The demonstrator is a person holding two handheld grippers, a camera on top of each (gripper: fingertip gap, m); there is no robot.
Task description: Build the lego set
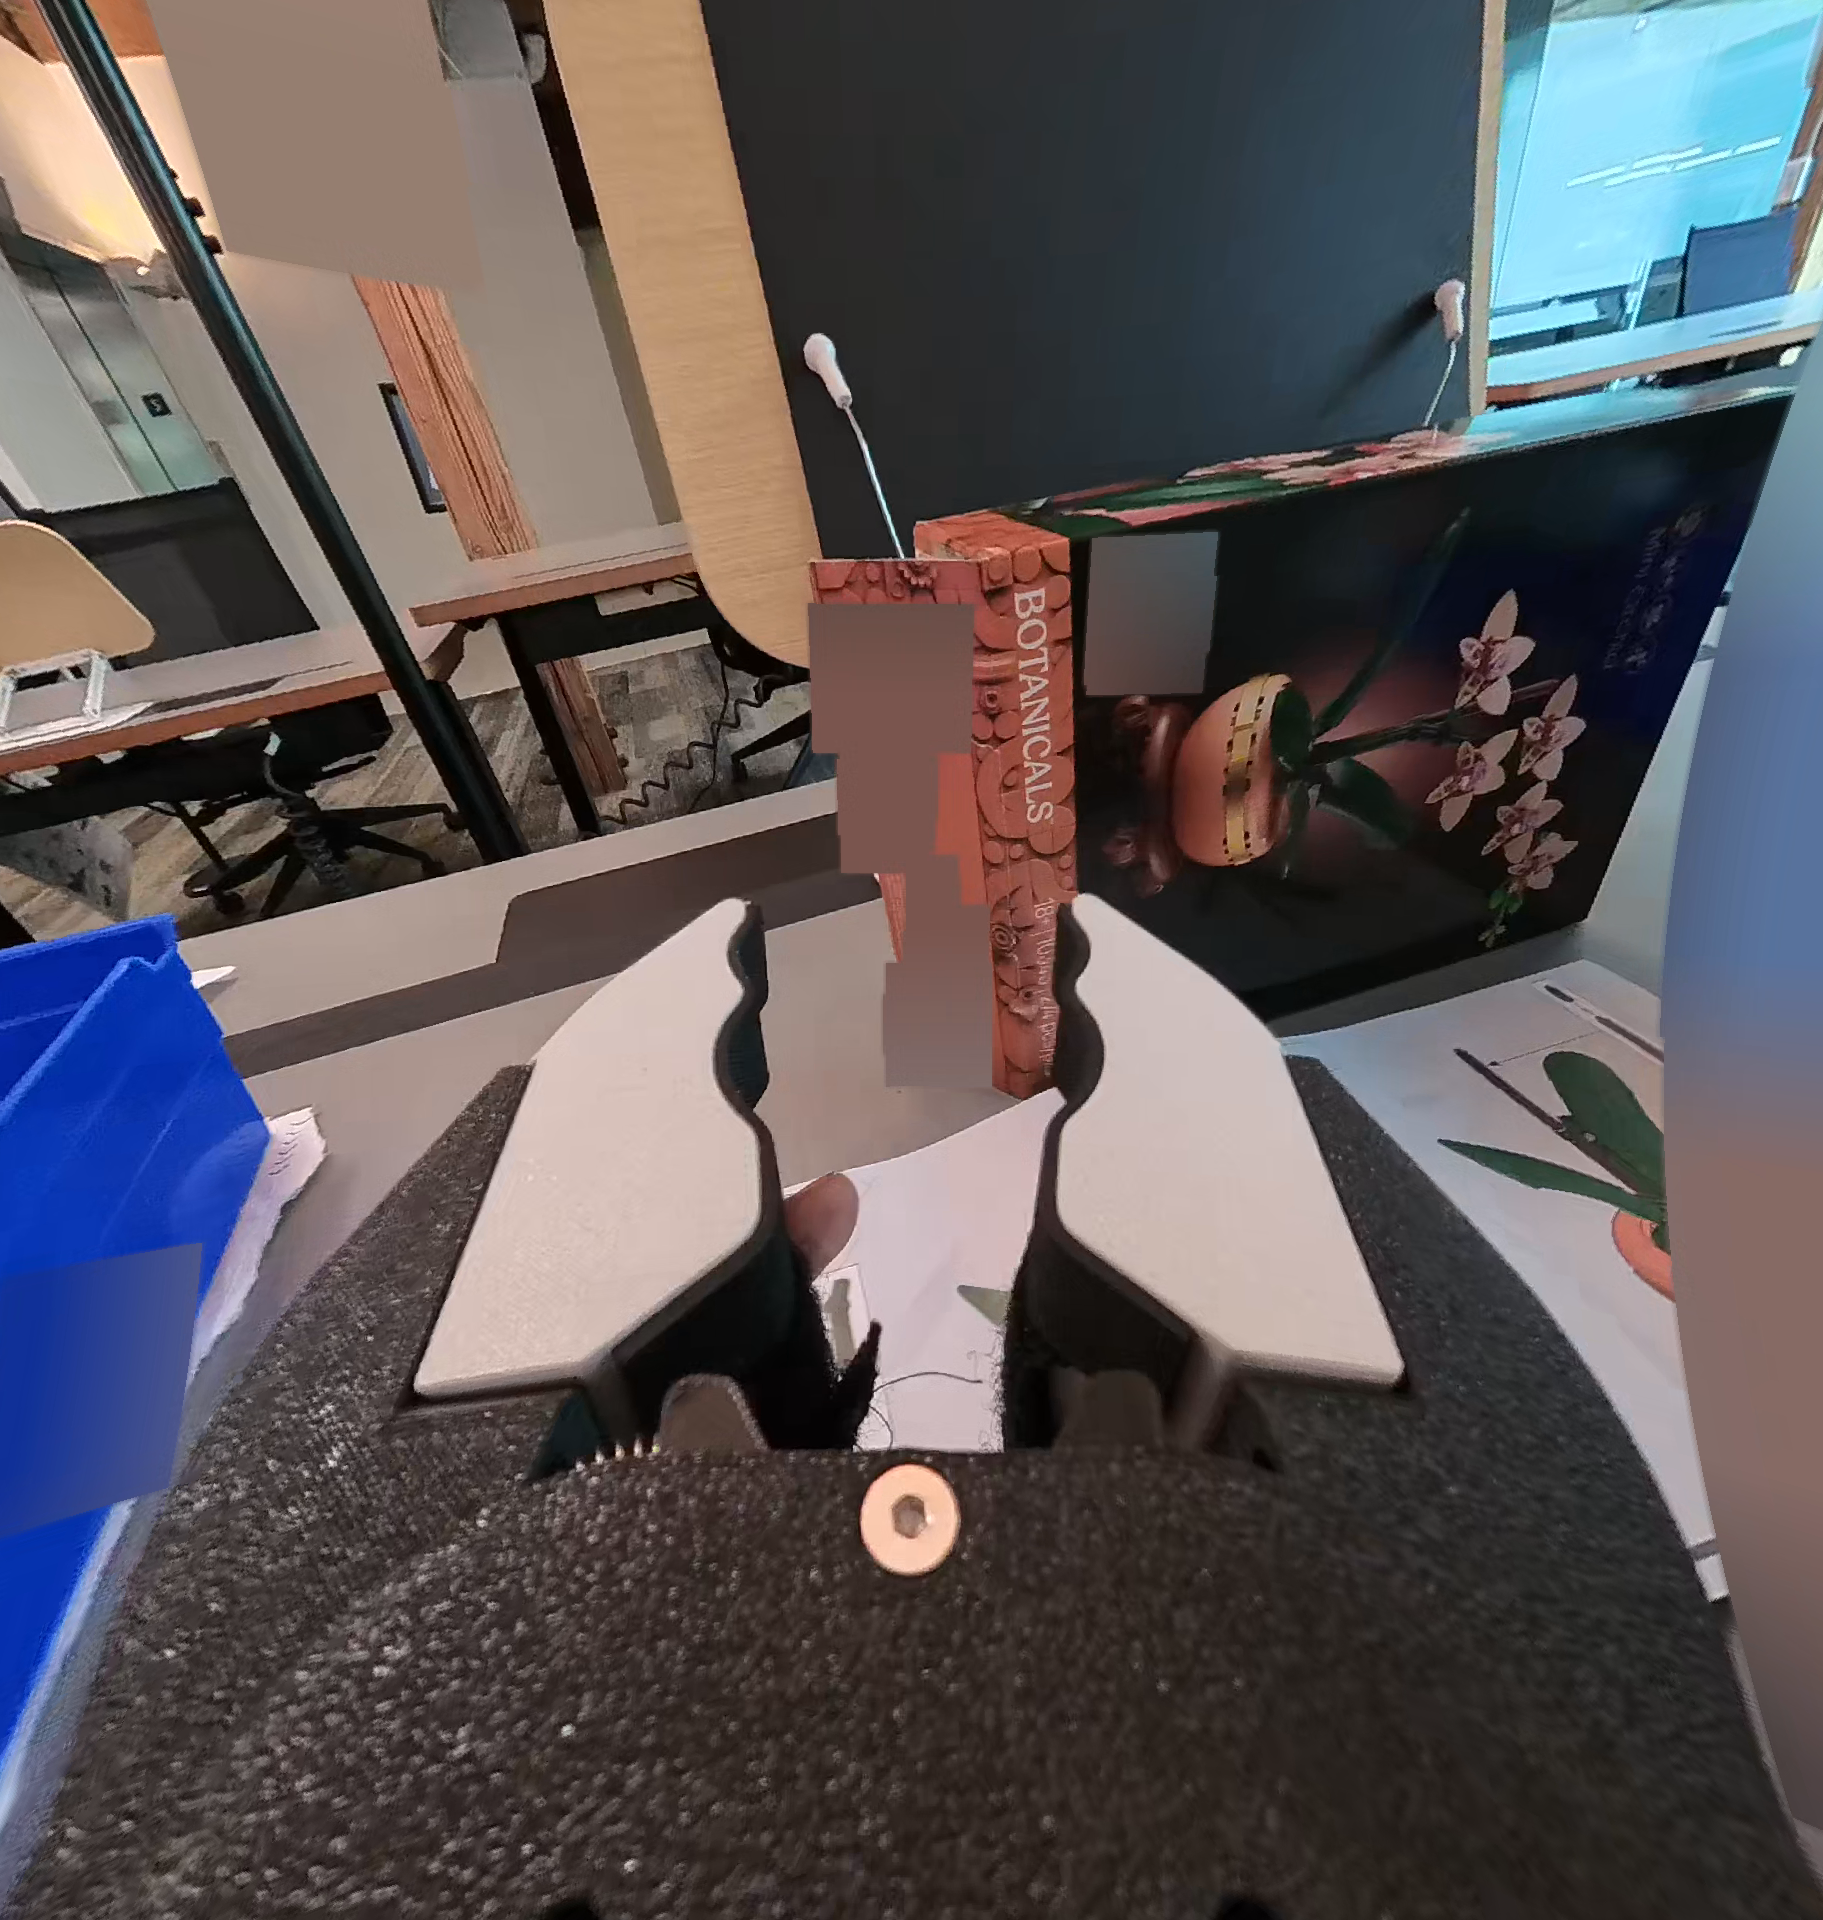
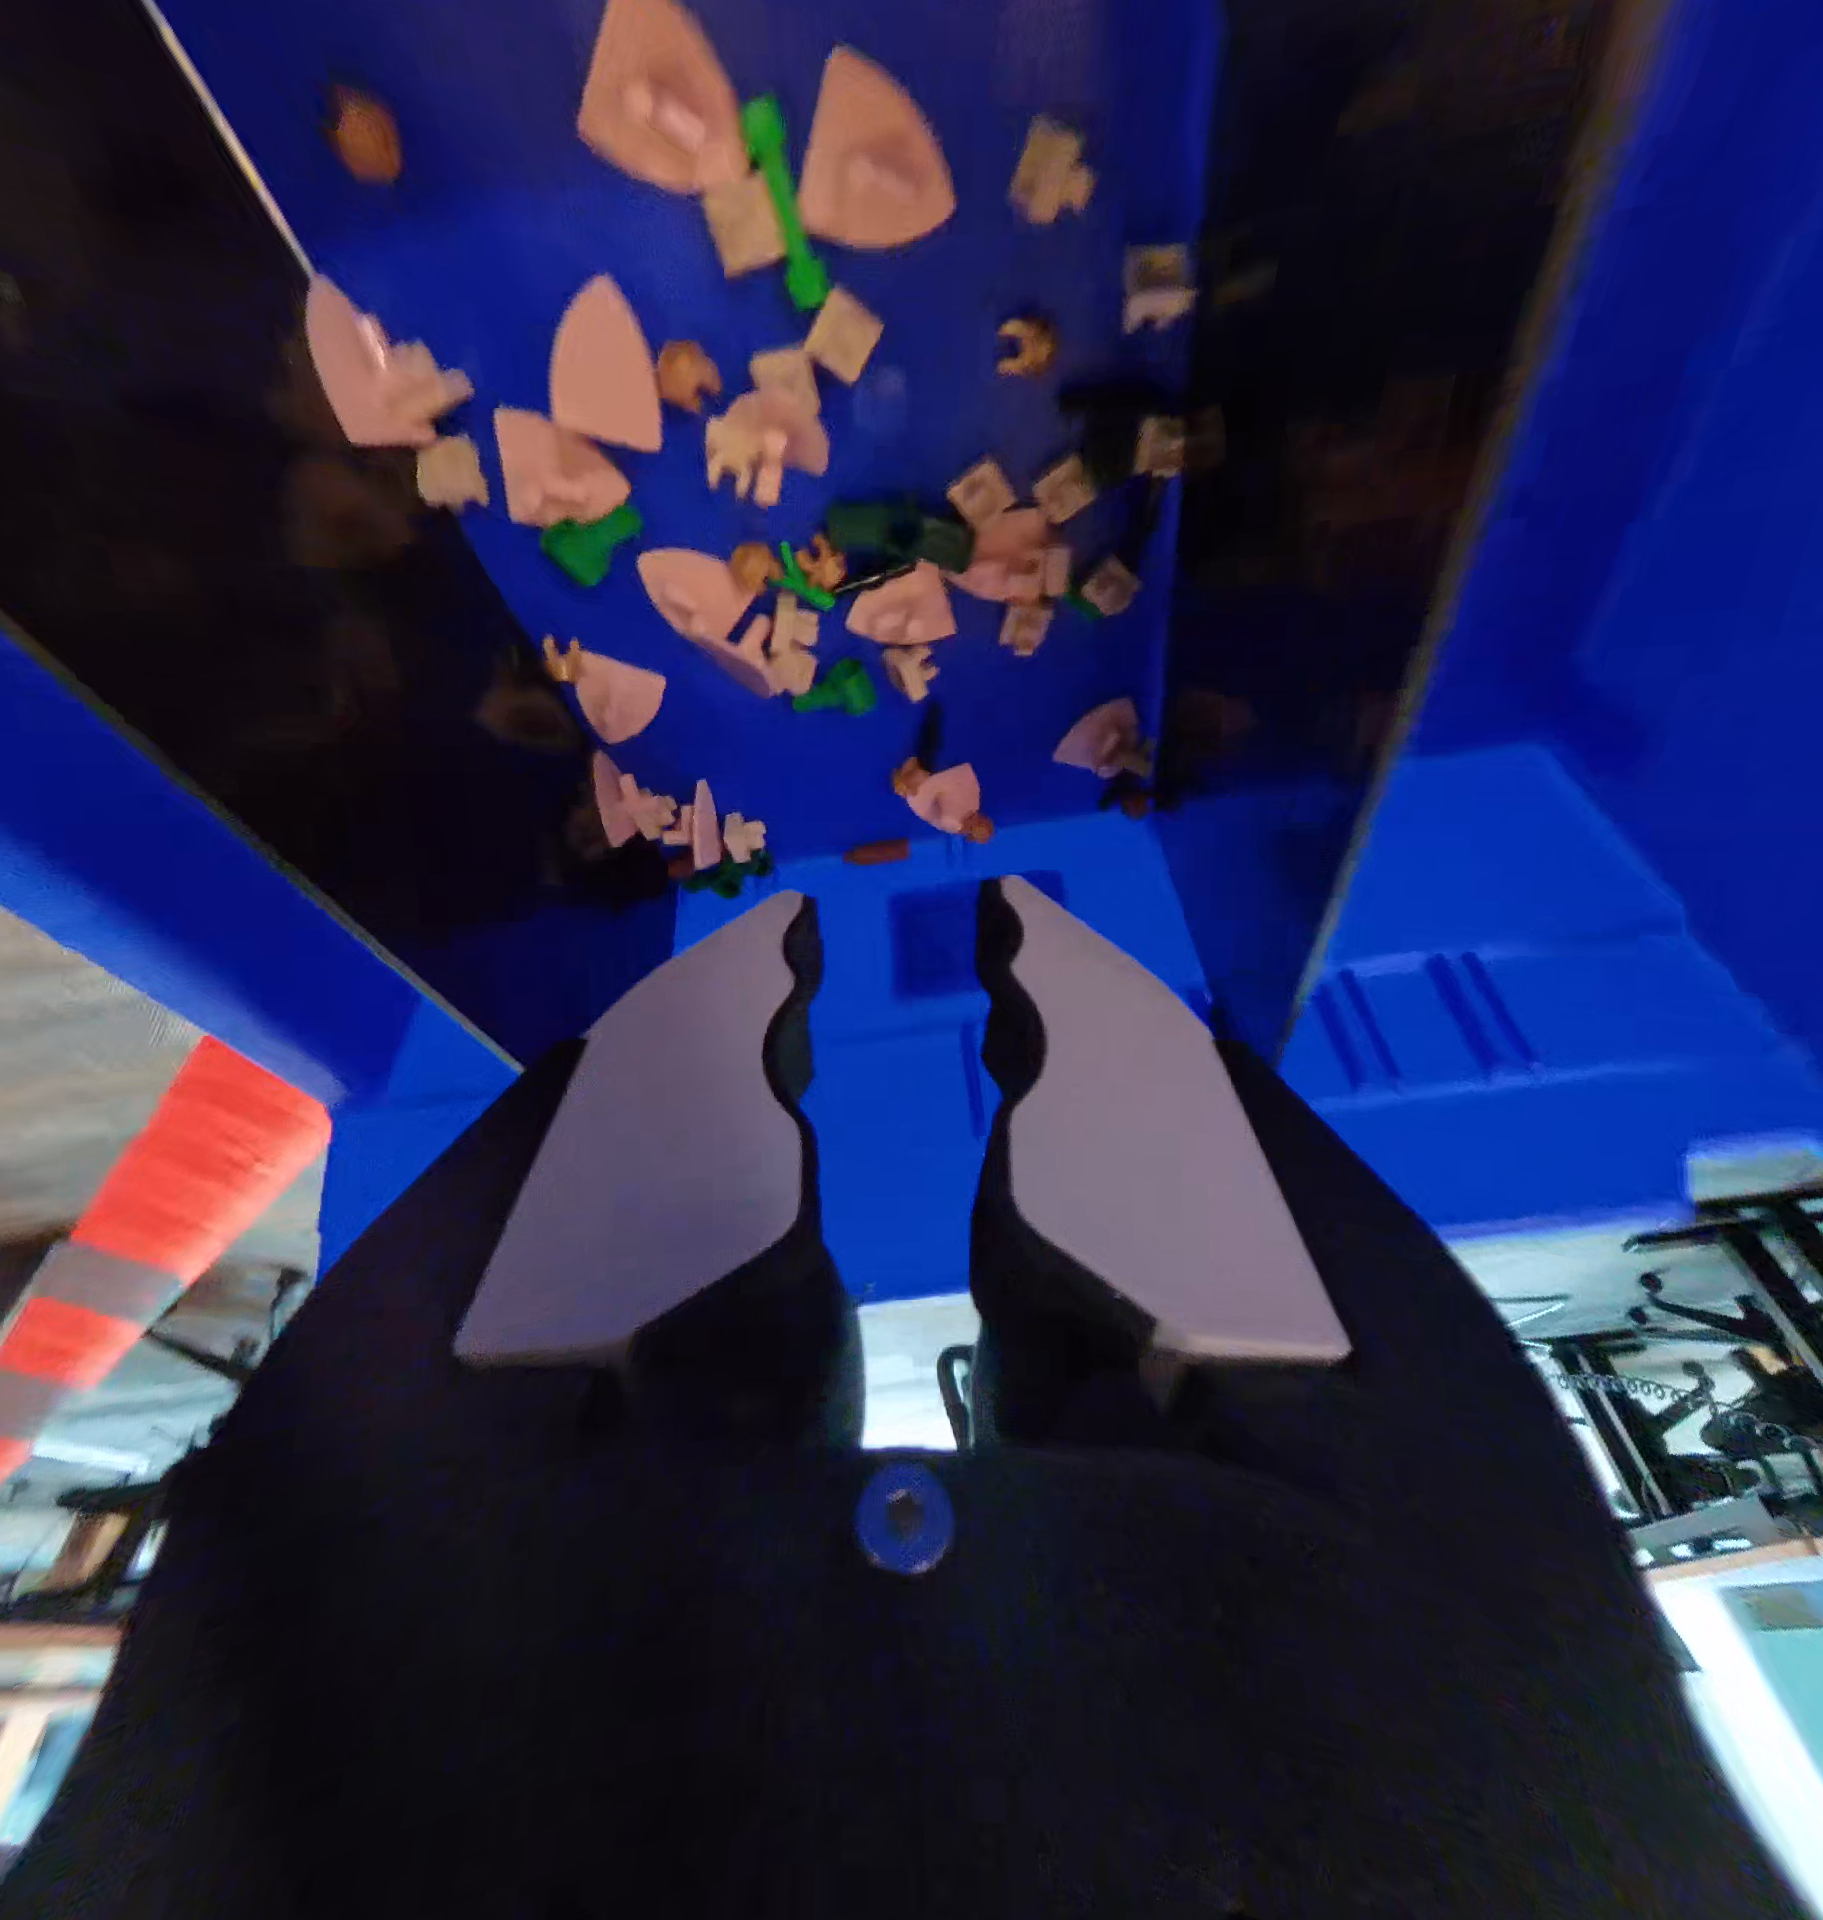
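My left gripper [image 1: 912, 920] is open and empty, held above the grey table and pointing at the lego set box [image 1: 1333, 727], which stands upright at the back. An open instruction booklet [image 1: 1489, 1122] lies on the table under and to the right of it. My right gripper [image 2: 896, 899] is open and empty, pointing down into a blue bin [image 2: 1509, 831]. On the bin's floor lie several loose pieces: pink petal shapes [image 2: 606, 369], tan small parts [image 2: 845, 332] and green stems [image 2: 782, 197]. The view is blurred.
The blue bin [image 1: 65, 1143] stands at the left edge in the left wrist view. A black divider panel [image 2: 211, 582] stands inside the bin on the left, another on the right. A fingertip [image 1: 824, 1216] shows between the left fingers. Desks and office chairs stand beyond the table. Tip to tip, the grippers are about 65 cm apart.
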